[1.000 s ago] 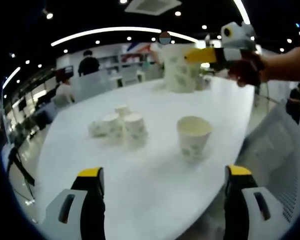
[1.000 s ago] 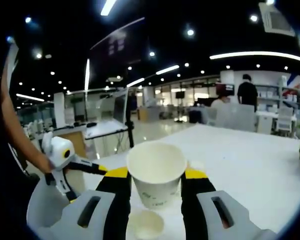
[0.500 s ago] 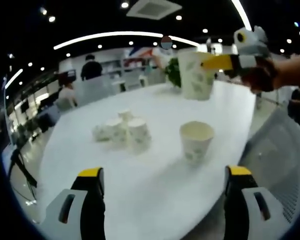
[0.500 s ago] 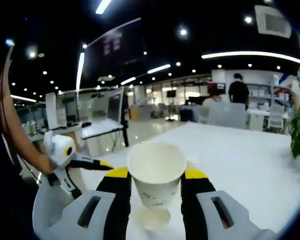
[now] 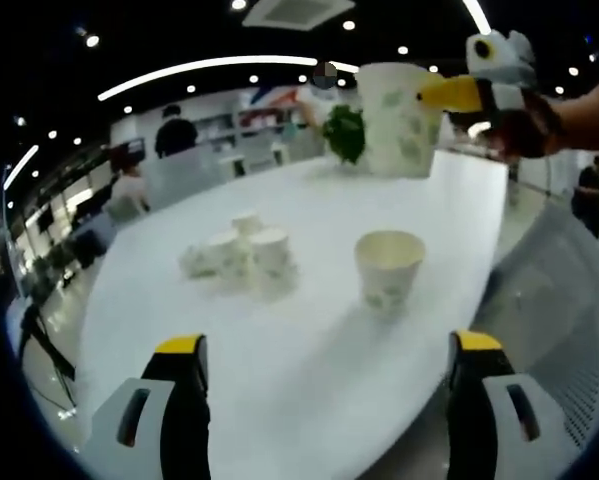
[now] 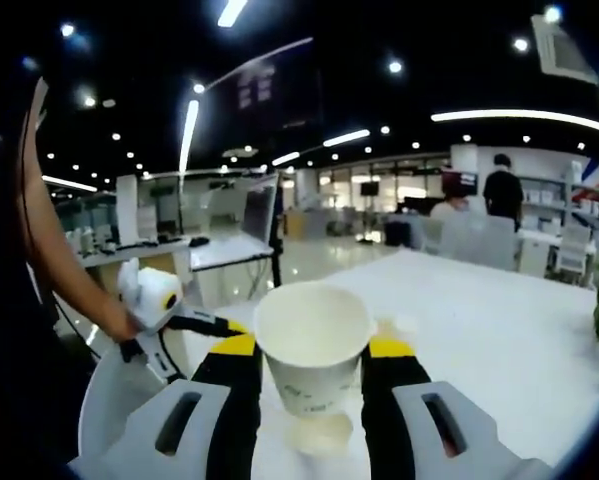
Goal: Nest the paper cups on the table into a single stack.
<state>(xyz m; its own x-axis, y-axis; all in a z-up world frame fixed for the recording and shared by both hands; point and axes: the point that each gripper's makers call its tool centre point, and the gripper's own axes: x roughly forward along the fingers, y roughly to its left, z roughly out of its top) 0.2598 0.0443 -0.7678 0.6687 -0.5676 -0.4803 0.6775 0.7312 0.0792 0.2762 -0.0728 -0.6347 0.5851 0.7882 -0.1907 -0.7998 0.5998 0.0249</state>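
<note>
Upright, cup (image 6: 312,346) mouth faces up.

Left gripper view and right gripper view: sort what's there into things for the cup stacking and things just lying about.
For the job:
- held cup, clamped in the right gripper
- upright cup standing alone on the table
- cluster of small cups
- left gripper, open and empty

Just about:
- potted plant at the table's far end
- grey chair beside the table

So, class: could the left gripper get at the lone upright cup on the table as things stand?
Probably yes. The left gripper is open and holds nothing, and only bare table lies between it and the upright cup.
</note>
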